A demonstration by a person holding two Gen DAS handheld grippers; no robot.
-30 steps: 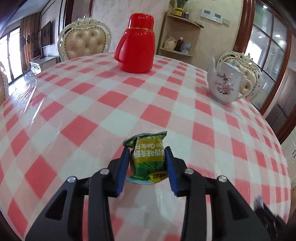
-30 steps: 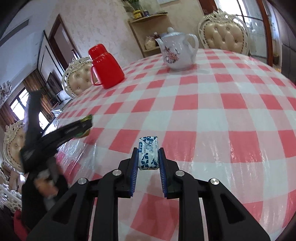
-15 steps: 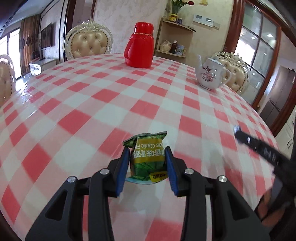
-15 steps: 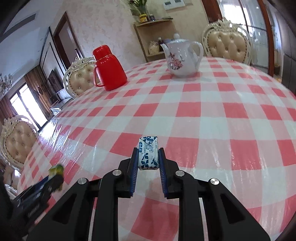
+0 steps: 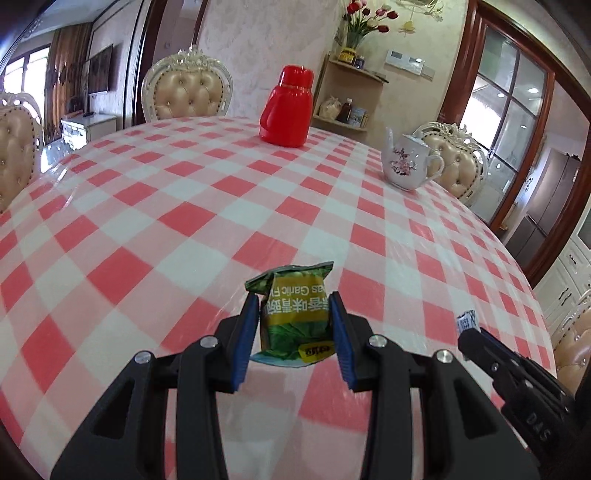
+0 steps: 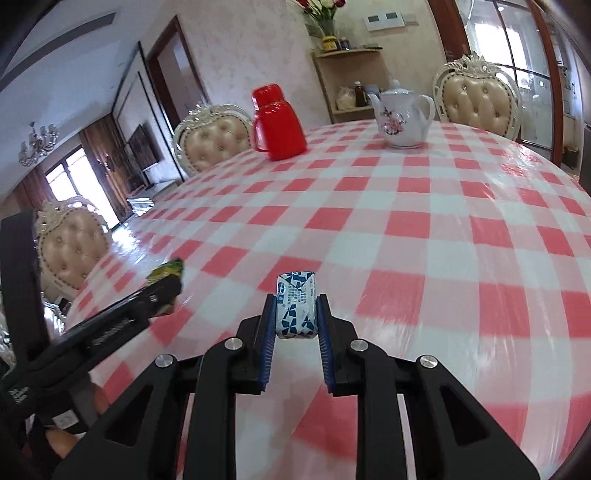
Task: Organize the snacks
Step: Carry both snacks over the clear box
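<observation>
- The left gripper [image 5: 295, 325] has its blue pads pressed on both sides of a green snack packet [image 5: 295, 314]; the packet's print reads upside down and it hangs clear above the cloth near the table's near edge.
- The right gripper [image 6: 295, 314] is nearly closed, its pads clamping a small blue-and-white wrapped snack [image 6: 296, 310], also held just above the table near the near edge.
- In the left wrist view the right gripper enters at the lower right with the tip of its snack showing; in the right wrist view the left gripper comes in from the lower left, a hand [image 6: 62, 439] partly visible behind it.
- The round table [image 5: 147, 206] wears a red-and-white checked tablecloth under a glossy clear cover.
- A red thermos jug [image 5: 286, 107] stands upright toward the far edge.
- A white floral teapot [image 5: 408, 166] stands near the far right edge, well apart from the jug.
- Cream tufted chairs [image 5: 188, 92] ring the table; a corner shelf [image 5: 351, 96] with jars stands behind, flowers [image 5: 364, 14] on top.
</observation>
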